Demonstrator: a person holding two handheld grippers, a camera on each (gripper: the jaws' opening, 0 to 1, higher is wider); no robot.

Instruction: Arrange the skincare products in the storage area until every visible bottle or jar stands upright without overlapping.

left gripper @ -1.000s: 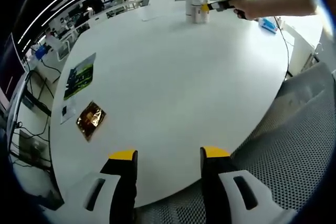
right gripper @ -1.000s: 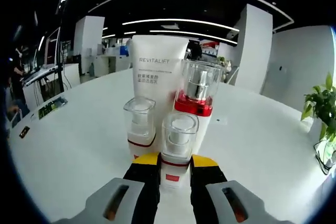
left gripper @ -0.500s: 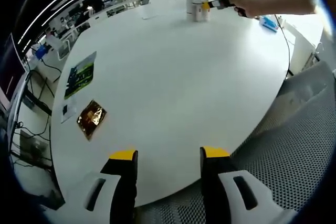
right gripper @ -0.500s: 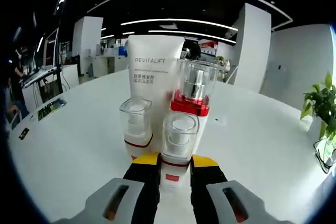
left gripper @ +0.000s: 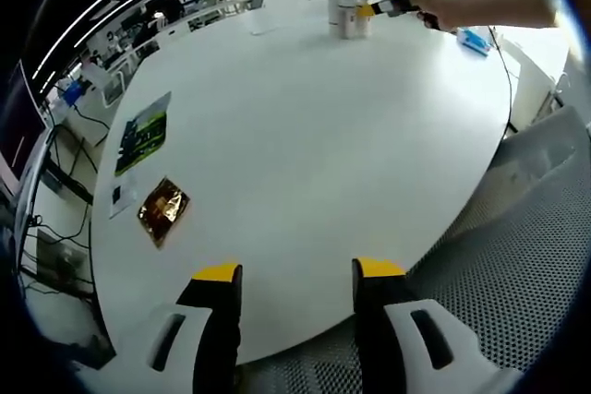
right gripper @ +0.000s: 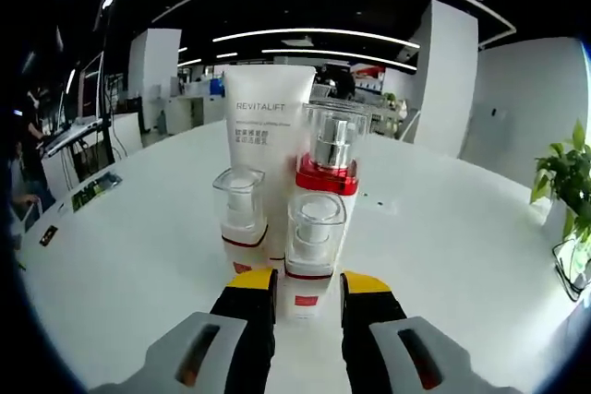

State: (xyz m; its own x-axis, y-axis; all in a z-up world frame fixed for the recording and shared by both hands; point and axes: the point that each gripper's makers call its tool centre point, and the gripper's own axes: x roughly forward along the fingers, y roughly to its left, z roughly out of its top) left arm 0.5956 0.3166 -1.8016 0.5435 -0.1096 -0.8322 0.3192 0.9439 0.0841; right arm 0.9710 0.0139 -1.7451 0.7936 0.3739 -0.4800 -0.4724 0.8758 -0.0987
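In the right gripper view, four skincare products stand upright in a tight cluster on the white table (right gripper: 462,256). They are a white Revitalift tube (right gripper: 268,131), a red-collared pump bottle (right gripper: 329,159), and two small clear-capped bottles (right gripper: 243,214). The front small bottle (right gripper: 312,237) stands between my right gripper's (right gripper: 309,280) yellow tips, which sit slightly apart from its sides. The left gripper view shows the same cluster (left gripper: 345,8) far across the table, with the right gripper (left gripper: 369,9) at it in a person's hand (left gripper: 439,12). My left gripper (left gripper: 297,270) hangs open over the near table edge, holding nothing.
A green leaflet (left gripper: 140,133) and a gold foil packet (left gripper: 162,210) lie at the table's left side. A grey mesh chair (left gripper: 531,256) stands at the right below the table edge. A blue item (left gripper: 473,41) lies behind the hand. A potted plant (right gripper: 572,186) stands right.
My right gripper's jaws have spread a little and let go of the front small bottle, which stays standing. The left gripper has not moved.
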